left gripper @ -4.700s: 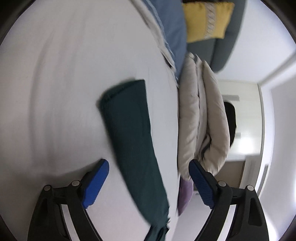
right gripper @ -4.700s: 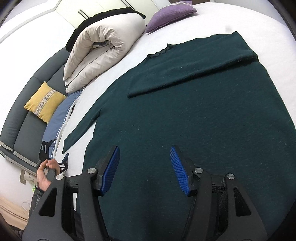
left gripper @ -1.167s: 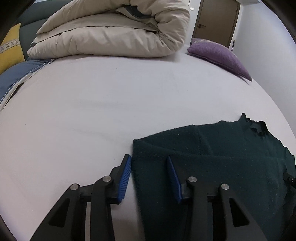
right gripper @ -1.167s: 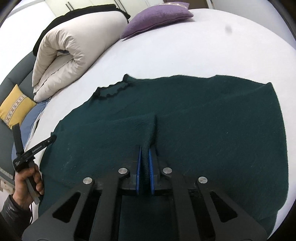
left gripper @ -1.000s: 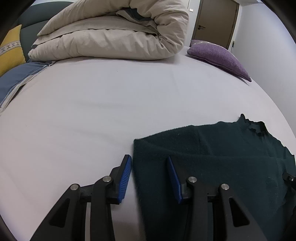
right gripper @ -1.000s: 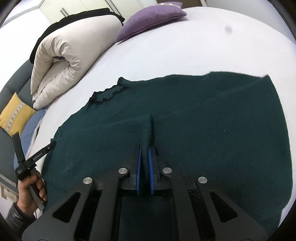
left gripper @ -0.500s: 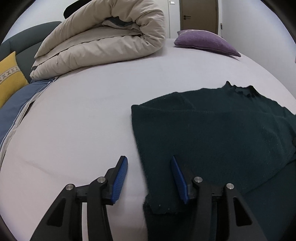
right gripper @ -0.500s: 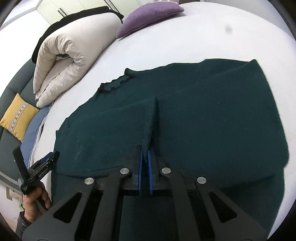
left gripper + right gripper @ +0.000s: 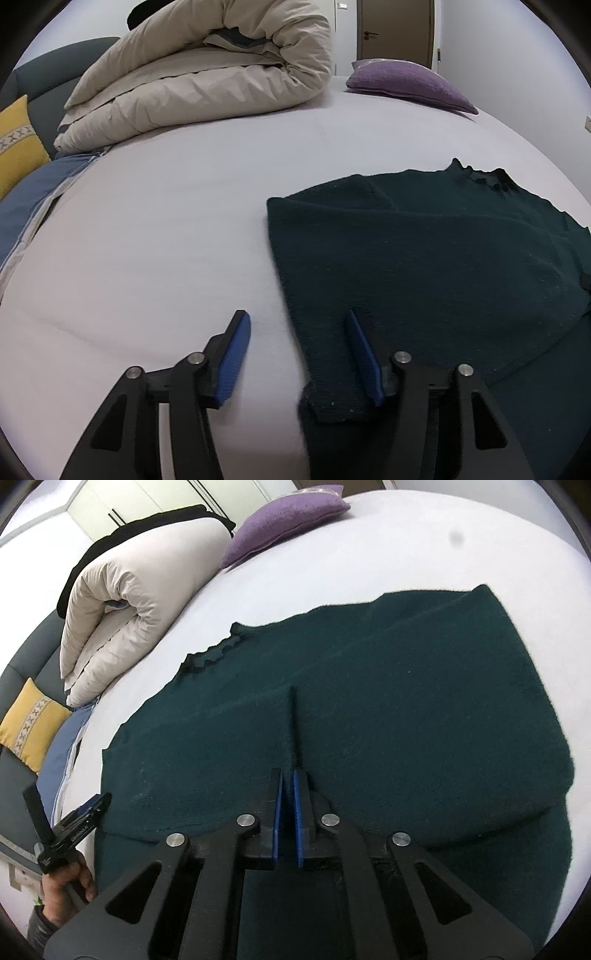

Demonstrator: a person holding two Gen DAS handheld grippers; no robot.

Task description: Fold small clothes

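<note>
On the white bed [image 9: 166, 229] the dark green sweater [image 9: 369, 701] lies partly folded, its neckline pointing toward the rolled duvet [image 9: 207, 77] and its long axis running across in front of me. My right gripper [image 9: 287, 805] is clamped on a fold of the knit, while my left gripper [image 9: 295, 354] is opening astride the left edge, pressing nothing. If I drag the right one sideways, I judge the layers could slide and skew the fold.

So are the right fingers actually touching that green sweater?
Touching. In the right wrist view the right gripper is shut on a raised pinch of the green sweater, the fabric ridge running straight into its fingers.
</note>
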